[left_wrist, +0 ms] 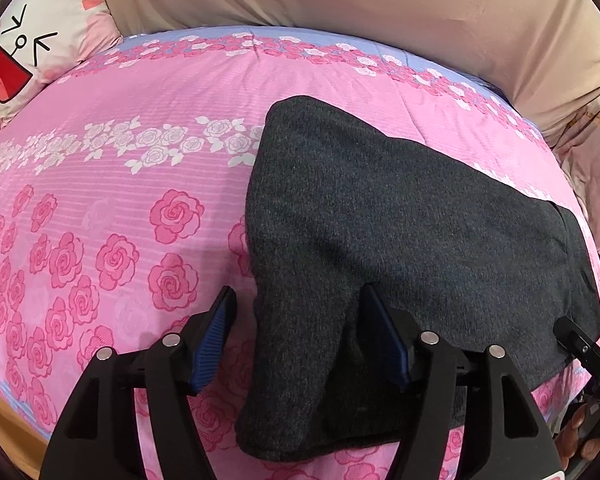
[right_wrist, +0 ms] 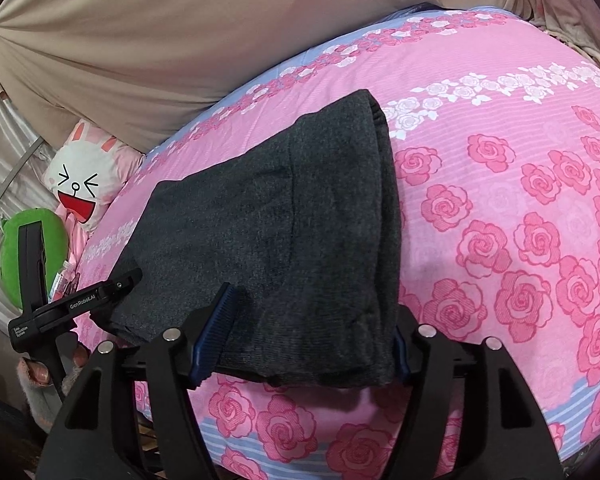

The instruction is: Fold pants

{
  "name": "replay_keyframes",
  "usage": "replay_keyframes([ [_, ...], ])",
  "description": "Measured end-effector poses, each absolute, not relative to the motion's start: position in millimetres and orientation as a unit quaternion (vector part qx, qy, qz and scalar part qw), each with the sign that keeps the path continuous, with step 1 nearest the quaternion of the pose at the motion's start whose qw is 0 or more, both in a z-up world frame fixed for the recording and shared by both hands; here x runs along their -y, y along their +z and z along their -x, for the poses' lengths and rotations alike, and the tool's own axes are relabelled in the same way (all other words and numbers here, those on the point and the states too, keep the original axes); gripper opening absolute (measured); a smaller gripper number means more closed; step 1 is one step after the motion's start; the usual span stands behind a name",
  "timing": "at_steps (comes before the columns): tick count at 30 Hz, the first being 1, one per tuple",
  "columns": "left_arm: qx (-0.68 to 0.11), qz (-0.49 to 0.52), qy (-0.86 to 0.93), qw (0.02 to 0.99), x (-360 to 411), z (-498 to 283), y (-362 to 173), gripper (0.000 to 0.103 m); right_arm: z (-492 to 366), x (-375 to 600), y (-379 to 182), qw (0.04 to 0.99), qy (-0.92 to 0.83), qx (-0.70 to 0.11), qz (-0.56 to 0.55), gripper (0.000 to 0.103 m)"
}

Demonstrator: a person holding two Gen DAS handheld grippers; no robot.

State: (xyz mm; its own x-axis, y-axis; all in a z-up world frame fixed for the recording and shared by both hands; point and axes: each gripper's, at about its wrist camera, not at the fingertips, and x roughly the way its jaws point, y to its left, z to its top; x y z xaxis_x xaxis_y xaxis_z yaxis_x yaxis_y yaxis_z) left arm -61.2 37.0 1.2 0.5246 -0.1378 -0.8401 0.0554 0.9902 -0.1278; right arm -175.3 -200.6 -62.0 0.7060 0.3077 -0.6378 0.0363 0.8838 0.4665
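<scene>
**Folded pants lie free between open tongs; the pull-away is the risk**

The pants lie folded into a dark grey bundle on the pink rose bedspread, at the near edge of the bed. The cartoon pillow sits well away at the far corner of the bedspread.

Both tongs stand open. The left gripper straddles one near corner of the pants: cloth lies between its blue pads, but a gap of bedspread shows between the left pad and the fabric, so nothing is pinched. The right gripper straddles the other near end of the pants; its left pad rests against the top of the cloth and the right pad is mostly hidden behind the folded edge, yet no squeeze shows.

What could go wrong, as I judge it:

- A ribbed pad could snag the knit as a gripper draws back, dragging the top layer off and undoing the fold.
- The near edge of the pants sits close to the bedspread's front border, so a pull toward the person could slide the bundle off the bed.
- The left gripper shows beside the pants in the right view, so the two could bump if both swing inward.
</scene>
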Motion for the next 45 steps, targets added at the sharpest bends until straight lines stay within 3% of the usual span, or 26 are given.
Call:
replay_keyframes([
  [5, -0.481, 0.042, -0.057, 0.874, -34.7, 58.4, 0.6, 0.066, 174.8, 197.1, -62.4, 0.897, 0.077, -0.372, -0.227, 0.068],
  [7, -0.481, 0.054, -0.084, 0.871, -34.8, 59.9, 2.6, 0.041, 174.0, 197.2, -62.4, 0.899, 0.072, -0.369, -0.224, 0.065],
  [8, -0.48, 0.055, -0.084, 0.872, -35.1, 61.2, 5.7, 0.034, 173.7, 197.8, -62.4, 0.901, 0.062, -0.369, -0.222, 0.053],
  [9, -0.474, 0.049, -0.076, 0.876, -35.2, 63.7, 10.8, 0.018, 173.7, 199.5, -62.2, 0.901, 0.058, -0.367, -0.223, 0.044],
  [10, -0.471, 0.049, -0.077, 0.878, -35.5, 65.8, 13.9, 0.013, 174.3, 202.2, -61.9, 0.899, 0.063, -0.366, -0.234, 0.04],
  [14, -0.456, 0.059, -0.093, 0.883, -36.4, 76.7, 34.6, 0.012, 183.4, 201.4, -43.4, 0.909, 0.067, -0.343, -0.227, 0.031],
  [29, -0.378, 0.031, -0.139, 0.915, -16.5, 127.8, 126.7, 0.012, 243.0, 194.5, 46.1, 0.95, 0.083, -0.229, -0.196, 0.031],
  [45, -0.29, 0.003, -0.127, 0.949, -18.4, 106.0, 208.6, 0.012, 218.0, 189.7, 137.2, 0.974, 0.095, -0.112, -0.174, 0.031],
])
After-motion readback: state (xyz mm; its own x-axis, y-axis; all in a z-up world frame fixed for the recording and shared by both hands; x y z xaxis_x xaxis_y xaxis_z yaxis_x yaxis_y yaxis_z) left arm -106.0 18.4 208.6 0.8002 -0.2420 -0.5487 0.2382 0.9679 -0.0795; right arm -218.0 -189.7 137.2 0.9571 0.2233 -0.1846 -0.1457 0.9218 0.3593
